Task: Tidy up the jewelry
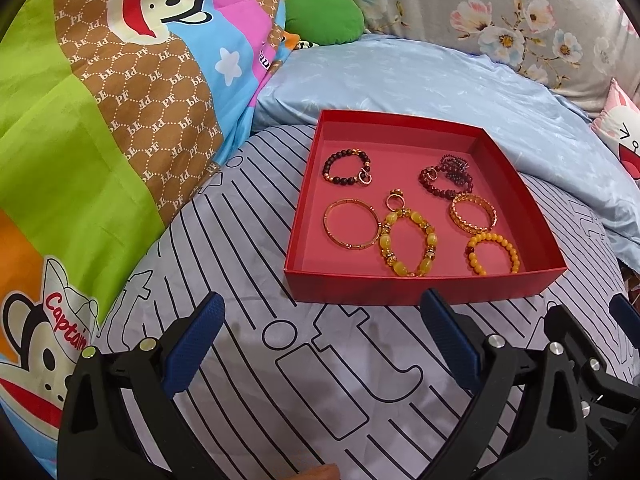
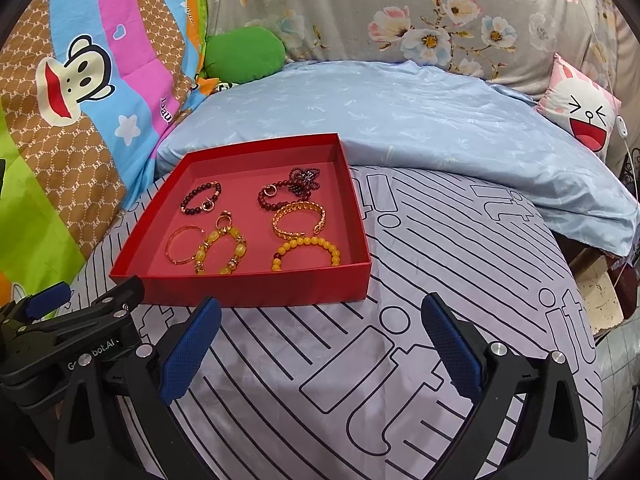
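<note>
Surface: red box (image 1: 420,290) of bracelets (image 1: 408,240) being borne by striped bedsheet (image 1: 280,360) | far: blue pillow (image 2: 400,112), floral fabric (image 2: 400,8) | left gripper (image 1: 324,328), right gripper (image 2: 320,332): being held wide apart, empty

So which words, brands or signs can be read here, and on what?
"Captain": cartoon monkey's cap on the colourful quilt.
"PF": repeated on the quilt's brown honeycomb patches.
"it": big outline letters on the striped sheet.
"bot.AI": left gripper body; its start is hidden.
Quilt's pink-band lettering: cut off, unreadable.
</note>
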Tool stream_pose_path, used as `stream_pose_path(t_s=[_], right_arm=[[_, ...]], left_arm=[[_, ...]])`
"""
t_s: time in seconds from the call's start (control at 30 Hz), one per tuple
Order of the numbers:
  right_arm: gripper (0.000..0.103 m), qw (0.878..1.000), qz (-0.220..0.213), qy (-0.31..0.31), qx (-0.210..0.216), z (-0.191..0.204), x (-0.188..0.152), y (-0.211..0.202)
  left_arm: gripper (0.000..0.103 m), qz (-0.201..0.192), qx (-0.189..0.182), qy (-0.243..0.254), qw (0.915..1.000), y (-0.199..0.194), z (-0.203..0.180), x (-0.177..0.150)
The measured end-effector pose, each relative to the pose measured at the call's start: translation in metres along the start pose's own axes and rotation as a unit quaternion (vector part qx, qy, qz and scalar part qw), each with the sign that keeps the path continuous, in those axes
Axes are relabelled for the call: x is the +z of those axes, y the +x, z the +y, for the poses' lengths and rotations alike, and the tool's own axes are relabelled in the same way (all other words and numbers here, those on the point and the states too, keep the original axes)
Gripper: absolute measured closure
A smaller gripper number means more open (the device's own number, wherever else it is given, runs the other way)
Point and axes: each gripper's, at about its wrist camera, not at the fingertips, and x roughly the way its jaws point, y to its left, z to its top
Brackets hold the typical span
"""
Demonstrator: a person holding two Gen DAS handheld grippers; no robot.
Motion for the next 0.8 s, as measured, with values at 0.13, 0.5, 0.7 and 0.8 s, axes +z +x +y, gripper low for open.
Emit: stream_pose_path(t_s=[0.13,0.5,0.7,0.8], right_arm=[[0.006,1.000,0.001,0.000,-0.001,-0.0010,-0.0007,-0.0005],[0.006,1.000,0.001,-0.001,-0.001,-0.0013,-0.0007,-0.0003],[0.006,1.000,0.000,-0.001,-0.002,-0.0018,-0.0015,0.0001],[0.006,1.000,0.000,-0.002,-0.002,-0.0016,-0.0014,0.0003]], left_arm=[[0.009,0.001,0.000,0.000,1.0000,0.0011,-0.0002,-0.0004],[0.009,0.003,-0.001,0.002,1.0000,0.0020,0.0003,-0.0005],[0.009,0.003,0.004,0.003,1.0000,0.0017,0.0000,-0.0008],[0.009,0.004,0.003,0.000,1.0000,0.0024,0.0011,-0.0011]])
